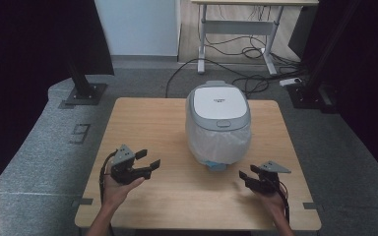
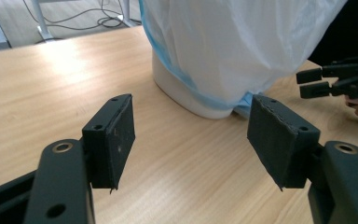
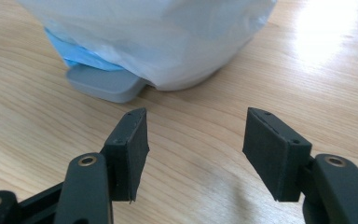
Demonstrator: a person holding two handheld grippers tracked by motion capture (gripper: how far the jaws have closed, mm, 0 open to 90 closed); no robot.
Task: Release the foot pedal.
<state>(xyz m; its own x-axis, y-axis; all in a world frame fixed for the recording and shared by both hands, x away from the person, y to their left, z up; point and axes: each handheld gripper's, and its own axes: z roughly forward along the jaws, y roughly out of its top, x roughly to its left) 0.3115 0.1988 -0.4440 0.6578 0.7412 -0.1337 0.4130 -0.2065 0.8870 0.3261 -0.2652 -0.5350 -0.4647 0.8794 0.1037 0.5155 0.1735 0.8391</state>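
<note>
Two grippers flank a lined pedal bin on the table

The left gripper (image 1: 147, 160) and right gripper (image 1: 246, 178), both released and empty, aim at the pedal bin (image 1: 218, 120) mid-table, probably lining up on its white bag liner (image 2: 233, 42) and grey pedal (image 3: 105, 83).
</note>
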